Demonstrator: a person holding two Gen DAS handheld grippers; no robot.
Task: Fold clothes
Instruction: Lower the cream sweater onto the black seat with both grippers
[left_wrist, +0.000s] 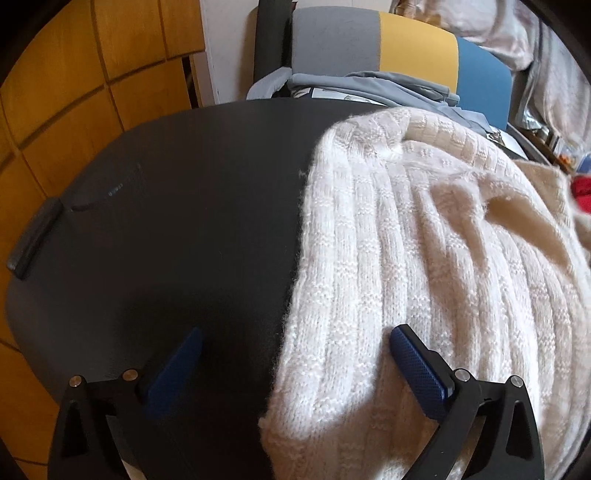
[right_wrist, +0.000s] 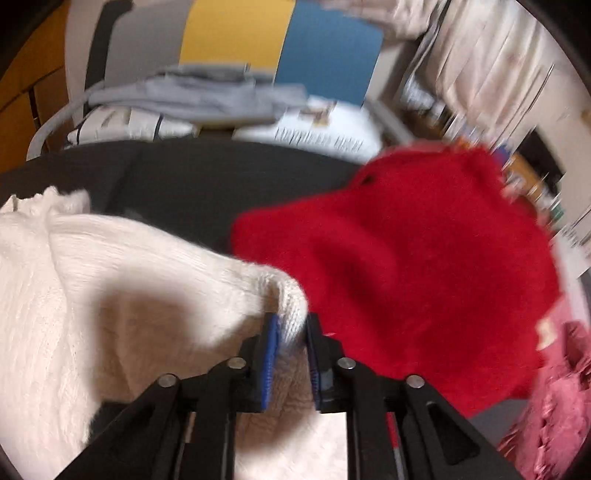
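Meanwhile the right claw (right_wrist: 290, 328) pinches the white sweater's (right_wrist: 110, 277) fold; left claw (left_wrist: 295, 354) gapes over its edge.

A cream white knitted sweater (left_wrist: 424, 258), thick and with a ribbed pattern, lies spread on the dark table (left_wrist: 177, 221); it covers the right part of the table, and its straight left edge runs down the middle of the left wrist view. One fold of it (right_wrist: 288, 310) is lifted and pinched between two blue pads. Just beside it, to the right, a fuzzy red sweater (right_wrist: 424, 258) lies crumpled on the same table, its shape blurred.
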